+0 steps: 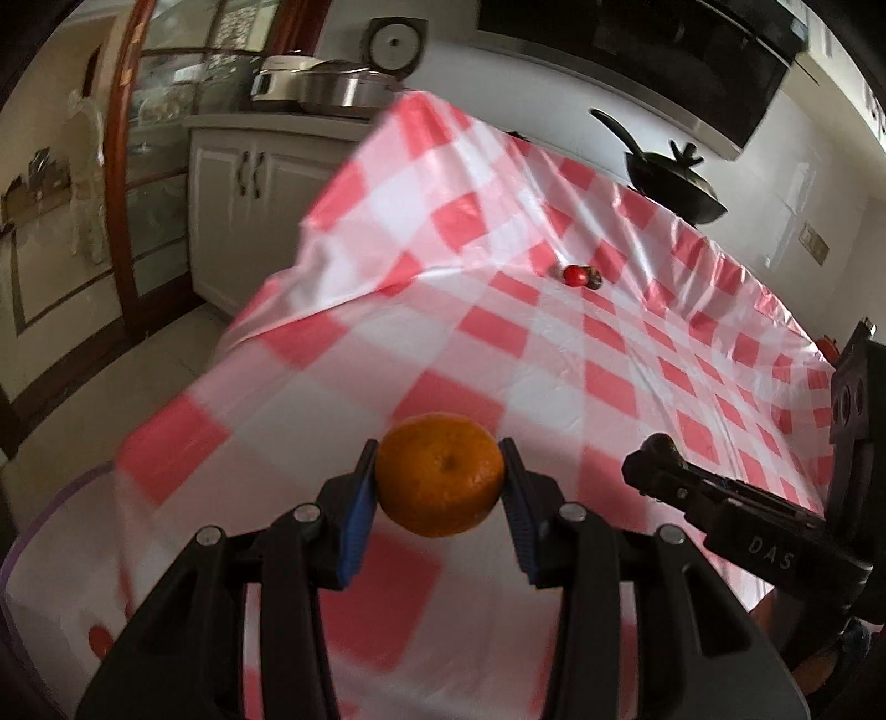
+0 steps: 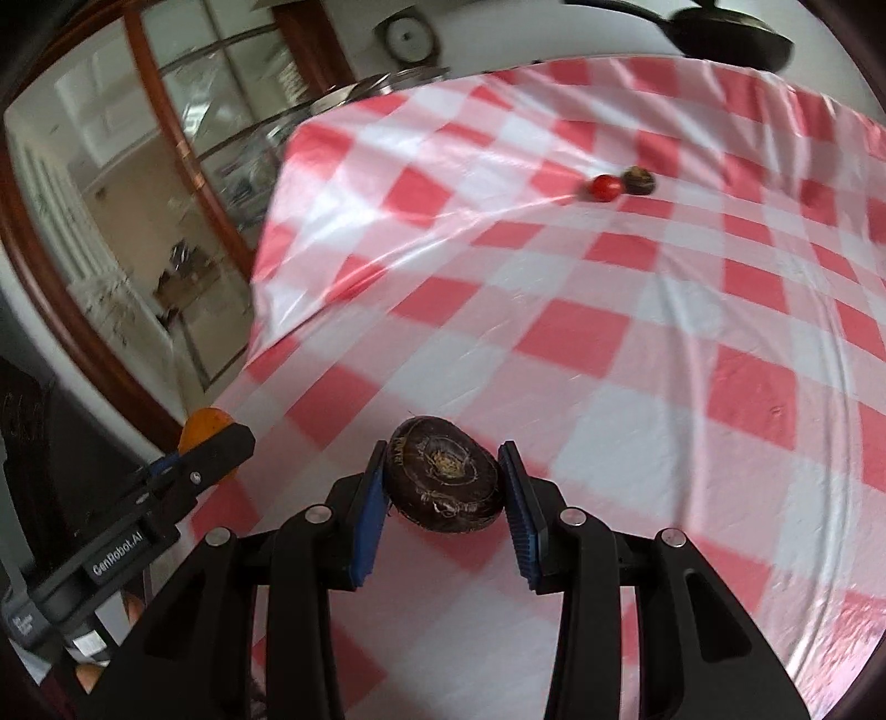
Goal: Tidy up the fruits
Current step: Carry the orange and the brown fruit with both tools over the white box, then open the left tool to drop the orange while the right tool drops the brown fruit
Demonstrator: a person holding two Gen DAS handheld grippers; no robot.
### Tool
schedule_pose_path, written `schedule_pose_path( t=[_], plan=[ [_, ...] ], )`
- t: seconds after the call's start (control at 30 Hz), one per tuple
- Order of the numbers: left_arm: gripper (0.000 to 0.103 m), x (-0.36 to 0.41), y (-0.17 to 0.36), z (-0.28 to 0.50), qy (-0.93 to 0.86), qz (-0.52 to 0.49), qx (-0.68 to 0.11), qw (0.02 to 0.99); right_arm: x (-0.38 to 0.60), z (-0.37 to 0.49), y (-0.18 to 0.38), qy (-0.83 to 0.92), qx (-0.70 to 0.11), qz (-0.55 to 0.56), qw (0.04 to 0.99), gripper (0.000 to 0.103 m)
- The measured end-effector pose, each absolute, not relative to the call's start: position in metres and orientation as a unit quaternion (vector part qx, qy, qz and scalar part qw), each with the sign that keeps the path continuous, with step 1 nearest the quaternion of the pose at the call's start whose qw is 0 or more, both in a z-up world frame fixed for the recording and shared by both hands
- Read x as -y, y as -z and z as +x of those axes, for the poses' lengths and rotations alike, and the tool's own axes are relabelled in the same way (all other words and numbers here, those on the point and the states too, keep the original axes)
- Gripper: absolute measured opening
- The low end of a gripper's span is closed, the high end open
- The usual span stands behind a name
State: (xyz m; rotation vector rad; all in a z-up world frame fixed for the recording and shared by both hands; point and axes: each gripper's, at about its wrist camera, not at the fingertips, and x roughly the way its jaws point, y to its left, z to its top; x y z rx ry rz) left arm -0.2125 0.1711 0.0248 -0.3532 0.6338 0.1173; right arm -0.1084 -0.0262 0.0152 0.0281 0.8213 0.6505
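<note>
1. "DAS" stands in pale letters on the dark body of the right tongs (image 1: 645, 471), seen from the left wrist view.
2. "GenRobot.AI" stands on a label on the left tongs (image 2: 221, 437), seen from the right wrist view.
3. A small label below it is too blurred to read.

Home kitchen: cabinets (image 1: 243, 221), rice cooker (image 1: 394, 44) (wok (image 1: 675, 183) too).

Near checked cloth (image 1: 288, 387) smeared by motion blur in both wrist views. Small red fruit (image 1: 573, 274) and dark item beside it (image 1: 593, 278): too small to identify. Orange (image 2: 204, 423) mostly hidden behind left gripper (image 2: 221, 443). Pan (image 2: 725, 33) cut by top edge.
</note>
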Motion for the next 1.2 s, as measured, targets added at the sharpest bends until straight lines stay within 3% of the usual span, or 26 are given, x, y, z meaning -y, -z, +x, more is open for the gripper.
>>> schedule_pose_path(
  t=[0.5,0.83,1.2],
  plan=[
    [0.042,-0.27,-0.002,-0.33,-0.176,-0.238,-0.285,0.912,-0.065,-0.194,-0.002,-0.42,-0.382,-0.105,0.817,0.04],
    [0.042,-0.301,0.038,-0.365,-0.223,-0.26,-0.326,0.881,-0.115,-0.261,0.006,-0.496,-0.347,-0.198,0.771,0.04],
    [0.043,-0.328,0.093,-0.388,-0.294,-0.288,-0.402,0.818,-0.156,-0.308,0.071,-0.533,-0.374,-0.302,0.696,0.04]
  ],
)
